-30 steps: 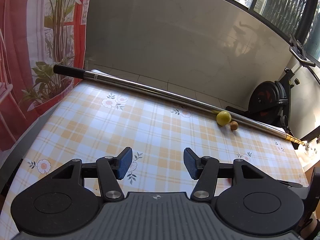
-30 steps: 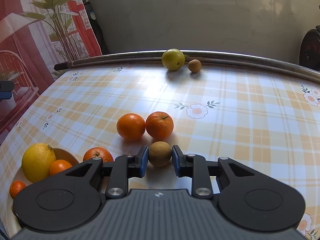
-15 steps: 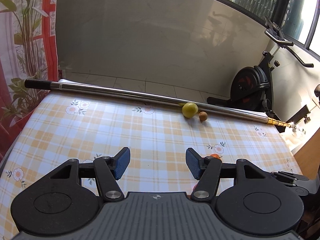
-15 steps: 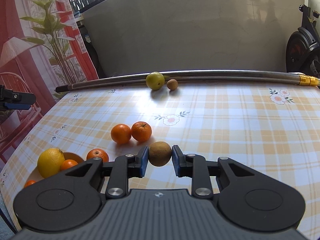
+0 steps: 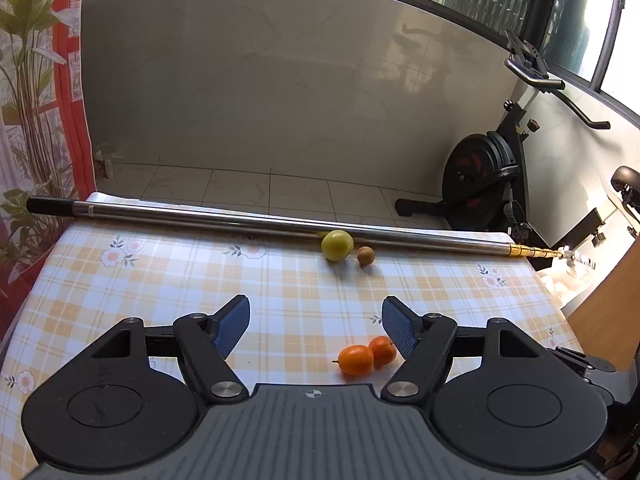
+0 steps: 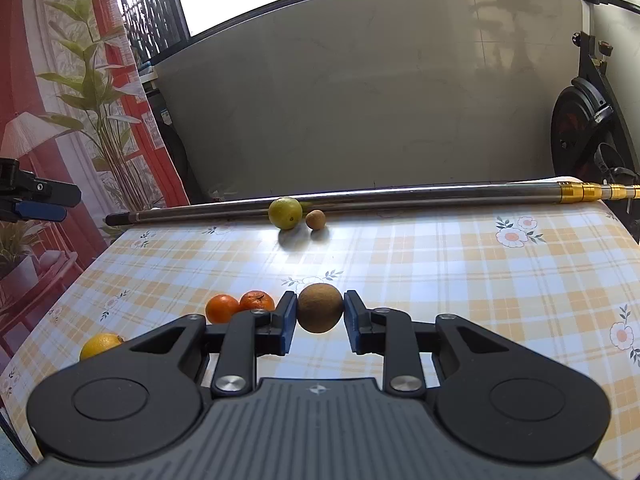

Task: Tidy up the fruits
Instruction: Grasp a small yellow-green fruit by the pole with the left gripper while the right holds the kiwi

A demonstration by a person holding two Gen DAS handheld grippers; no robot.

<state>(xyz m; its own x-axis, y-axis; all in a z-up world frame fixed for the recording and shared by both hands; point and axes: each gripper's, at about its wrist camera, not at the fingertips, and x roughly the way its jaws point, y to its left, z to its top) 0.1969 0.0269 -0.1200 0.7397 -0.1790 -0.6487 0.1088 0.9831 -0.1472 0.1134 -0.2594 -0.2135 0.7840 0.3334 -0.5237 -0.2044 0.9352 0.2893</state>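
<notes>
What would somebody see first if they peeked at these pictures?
Probably the brown kiwi pinched in the right tool, up above the checked tablecloth. Next, the long shiny pole along the far edge, with a yellow-green fruit and a little brown one beside it.

Lemon (image 6: 101, 344) mostly hidden behind the right gripper's body, only its top showing. Two oranges (image 6: 239, 306) covered along their lower edge by the same gripper's arm. Right-hand orange (image 5: 383, 350) partly behind a gripper finger (image 5: 400, 330) in the left view. Exercise bike (image 6: 588, 120) cut by the picture's right edge. Small brown fruit (image 5: 365, 256) too small to identify.
</notes>
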